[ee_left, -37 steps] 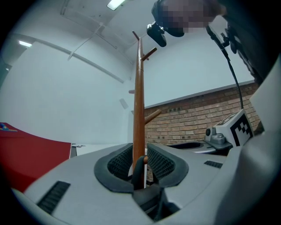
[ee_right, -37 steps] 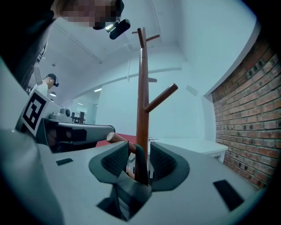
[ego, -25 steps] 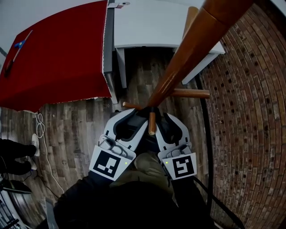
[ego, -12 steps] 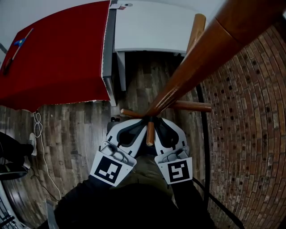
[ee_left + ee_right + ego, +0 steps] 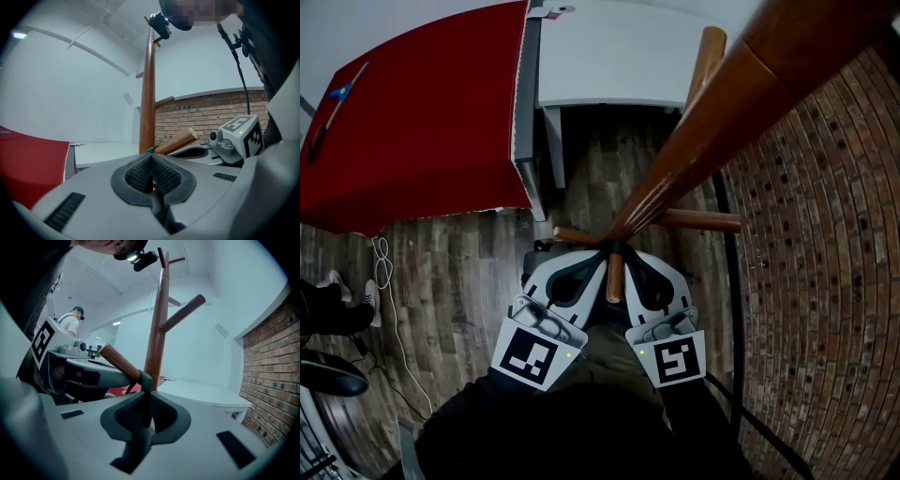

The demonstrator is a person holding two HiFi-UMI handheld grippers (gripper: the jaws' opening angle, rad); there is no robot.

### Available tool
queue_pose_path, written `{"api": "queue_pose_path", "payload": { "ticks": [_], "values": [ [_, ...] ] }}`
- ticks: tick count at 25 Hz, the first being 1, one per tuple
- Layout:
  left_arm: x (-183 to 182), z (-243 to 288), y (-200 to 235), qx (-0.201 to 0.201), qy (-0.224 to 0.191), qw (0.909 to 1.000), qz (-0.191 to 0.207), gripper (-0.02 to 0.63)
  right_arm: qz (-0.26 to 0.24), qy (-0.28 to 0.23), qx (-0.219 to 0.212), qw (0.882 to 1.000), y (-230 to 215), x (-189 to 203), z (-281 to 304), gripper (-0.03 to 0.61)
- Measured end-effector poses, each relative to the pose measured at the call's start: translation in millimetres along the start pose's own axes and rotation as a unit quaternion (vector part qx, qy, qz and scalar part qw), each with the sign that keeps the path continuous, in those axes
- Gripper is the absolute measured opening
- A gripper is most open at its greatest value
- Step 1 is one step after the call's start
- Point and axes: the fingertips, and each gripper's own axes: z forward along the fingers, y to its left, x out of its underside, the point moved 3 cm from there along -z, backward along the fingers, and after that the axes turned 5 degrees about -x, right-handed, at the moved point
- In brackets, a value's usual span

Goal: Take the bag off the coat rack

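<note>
Under the head camera, the left gripper (image 5: 592,264) and right gripper (image 5: 634,264) flank a low peg (image 5: 615,277) of the wooden coat rack (image 5: 694,141). The olive bag (image 5: 606,349) hangs beneath them, mostly covered. Left gripper view: the jaws have just been closing and now pinch the dark strap (image 5: 153,199). Right gripper view: the jaws have just been closing too, and clamp the strap where it drops from its loop over the peg.

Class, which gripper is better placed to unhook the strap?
Right, marginally: the right gripper has its jaws, which have just been closing, on the strap close to its loop over the peg. The left gripper is shut on it too.
</note>
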Motion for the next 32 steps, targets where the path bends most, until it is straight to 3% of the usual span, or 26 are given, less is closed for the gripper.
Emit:
{"api": "queue_pose_path", "payload": {
  "ticks": [8,12,16,22,25,28,32],
  "values": [
    [-1,-3,2,-0.012,-0.003,0.9998,-0.017,0.011,0.007,-0.002,-0.005,1.0,1,-1,1,0.037],
    [0,-2,7,-0.02,0.0,0.9993,-0.033,0.099,0.012,-0.002,-0.008,1.0,0,-2,-1,0.037],
    [2,3,8,0.004,0.006,0.9993,-0.037,0.139,0.013,-0.005,-0.015,1.0,-2,-2,-2,0.037],
    [12,13,2,0.03,0.044,0.9983,0.024,0.146,0.014,-0.008,-0.026,1.0,-1,-3,-2,0.037],
    [7,14,8,0.018,0.033,0.9991,0.02,0.092,0.009,-0.01,-0.026,1.0,-1,-6,-2,0.037],
    [8,13,5,0.024,0.044,0.9974,0.053,0.036,0.009,-0.01,-0.023,1.0,-2,-6,-3,0.037],
    [7,14,4,0.025,0.04,0.9972,0.058,0.023,0.012,-0.011,-0.017,1.0,-2,-7,-4,0.037]
  ]
}}
